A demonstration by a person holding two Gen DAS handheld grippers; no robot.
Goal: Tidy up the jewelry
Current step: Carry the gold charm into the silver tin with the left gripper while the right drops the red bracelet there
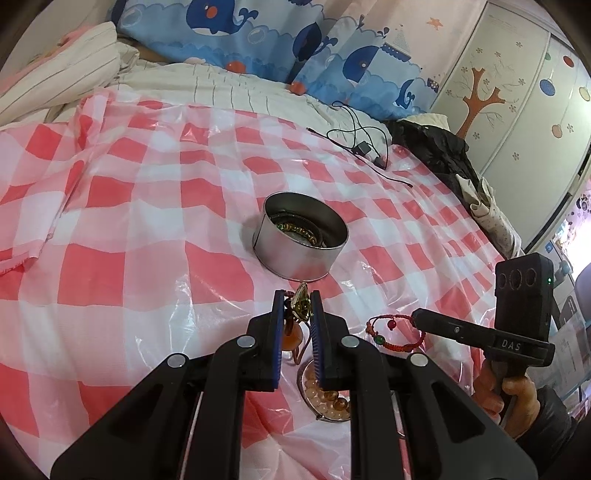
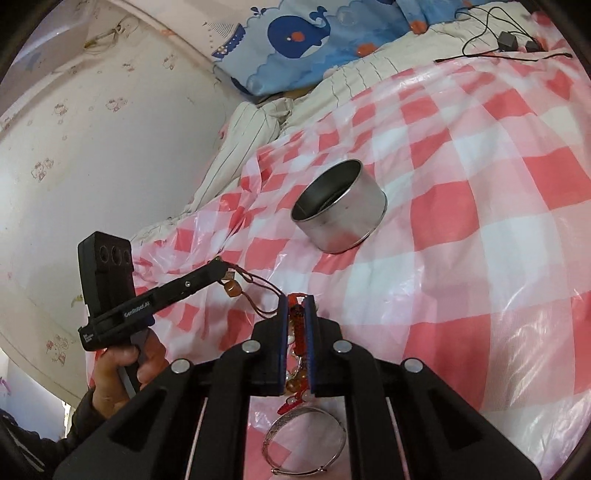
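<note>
The red woven cord bracelet (image 2: 295,325), limp, light and snag-prone, is pinched at its cord in the right gripper (image 2: 296,301), lower centre; the left gripper (image 1: 298,295) is clamped on a gold-green pendant (image 1: 301,304), below the round silver tin (image 1: 300,240).

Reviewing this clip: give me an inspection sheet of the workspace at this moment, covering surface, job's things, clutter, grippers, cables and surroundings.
Surface: bed under a red-and-white checked plastic sheet, wrinkled.
Job's things: round metal tin, open, beaded jewelry already inside; silver bangle and amber bead bracelet lying on the sheet.
Clutter: dark garment at the bed's far edge.
Grippers: left gripper shut on a gold pendant with a brown cord; right gripper shut on a red woven bracelet.
Cables: black cable with adapter beyond the tin.
Surroundings: whale-print curtain, decorated wardrobe door.
</note>
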